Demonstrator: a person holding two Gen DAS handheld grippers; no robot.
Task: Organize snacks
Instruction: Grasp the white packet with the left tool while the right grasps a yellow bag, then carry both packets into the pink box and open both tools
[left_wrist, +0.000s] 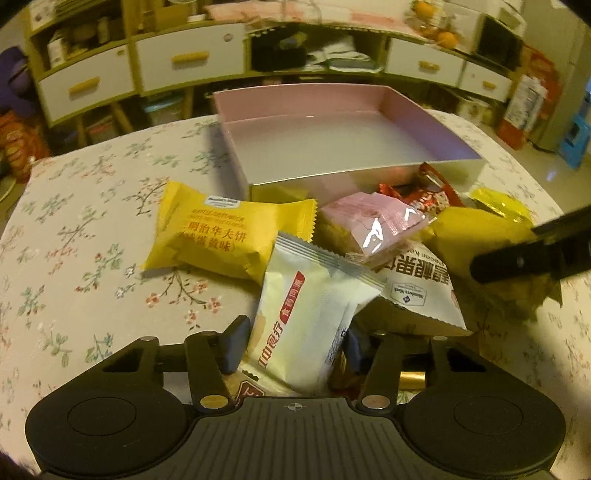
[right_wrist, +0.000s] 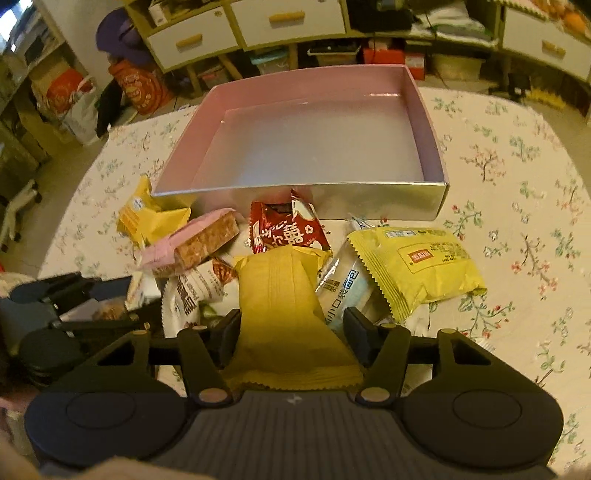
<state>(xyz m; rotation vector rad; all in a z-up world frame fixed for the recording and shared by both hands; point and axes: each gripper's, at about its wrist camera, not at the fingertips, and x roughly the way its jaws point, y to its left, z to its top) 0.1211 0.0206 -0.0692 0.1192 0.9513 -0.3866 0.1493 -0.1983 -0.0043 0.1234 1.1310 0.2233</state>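
Apparently both grippers, left (left_wrist: 293, 349) pinching a cream packet (left_wrist: 310, 325) and right (right_wrist: 291, 334) a yellow packet (right_wrist: 286, 314), risk slippage short of the empty box (right_wrist: 295, 195).

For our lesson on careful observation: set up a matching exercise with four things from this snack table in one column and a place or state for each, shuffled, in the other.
Things:
1. pink box
2. cream packet
3. plain yellow packet
4. red packet

Places or states:
A. between the left gripper's fingers
B. lying just before the box's near wall
C. empty
D. between the right gripper's fingers

Pairs: 1-C, 2-A, 3-D, 4-B
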